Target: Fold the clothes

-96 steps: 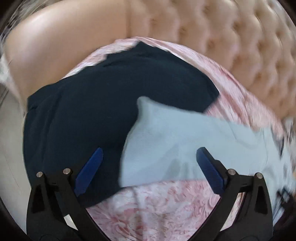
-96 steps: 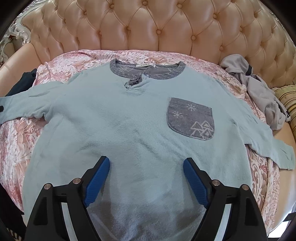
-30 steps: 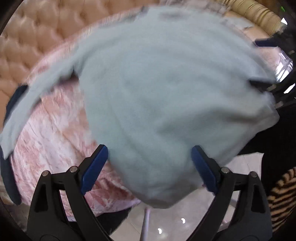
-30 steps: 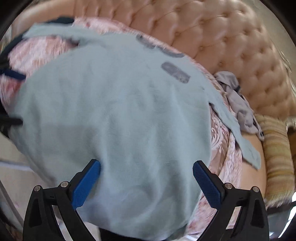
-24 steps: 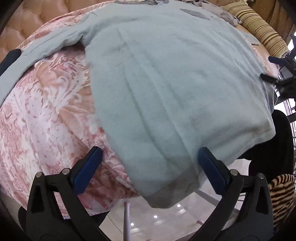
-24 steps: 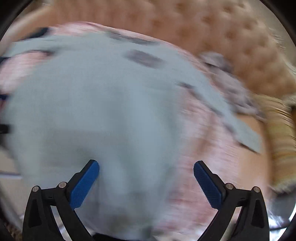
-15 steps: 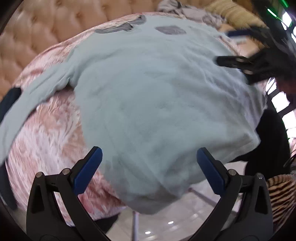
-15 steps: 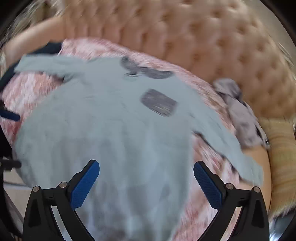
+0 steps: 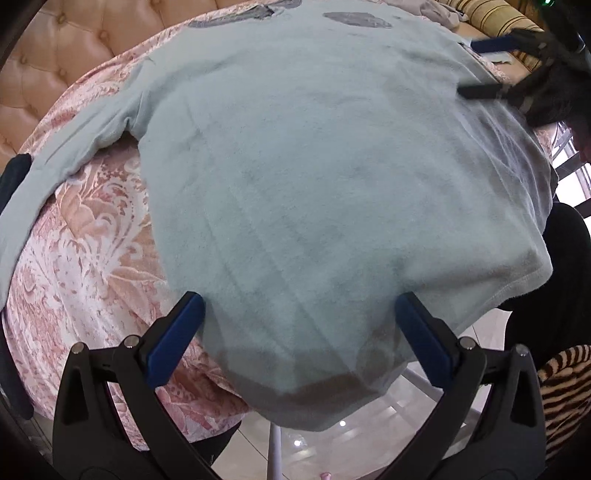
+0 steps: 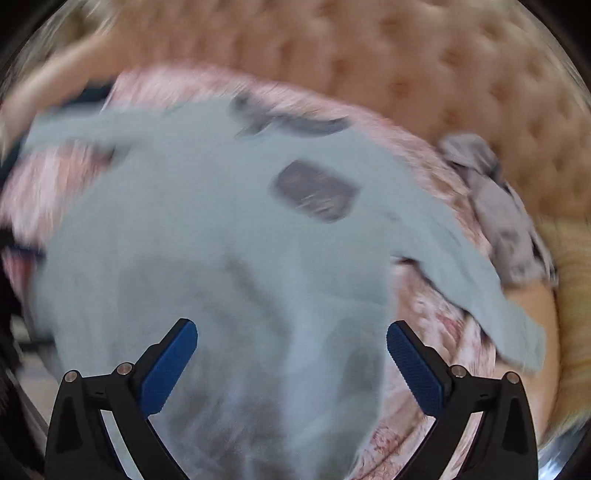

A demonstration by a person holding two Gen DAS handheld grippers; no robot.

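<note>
A pale blue long-sleeved shirt with a grey collar and grey chest pocket lies spread face up on a pink floral bedcover. Its hem hangs over the near edge of the bed. My left gripper stands open over the hem's left corner, nothing between its blue pads. My right gripper is open above the lower right part of the shirt; that view is blurred by motion. The right gripper also shows at the top right of the left wrist view, over the shirt's far side.
A tufted peach headboard rises behind the bed. A crumpled grey garment lies at the right by a striped cushion. A dark garment peeks out at the far left. Shiny floor and a tiger-striped object lie below the bed edge.
Both grippers have swung from above the shirt down to its hem end and stayed open. The right wrist view keeps shifting and is blurred. The shirt lies flat as before.
</note>
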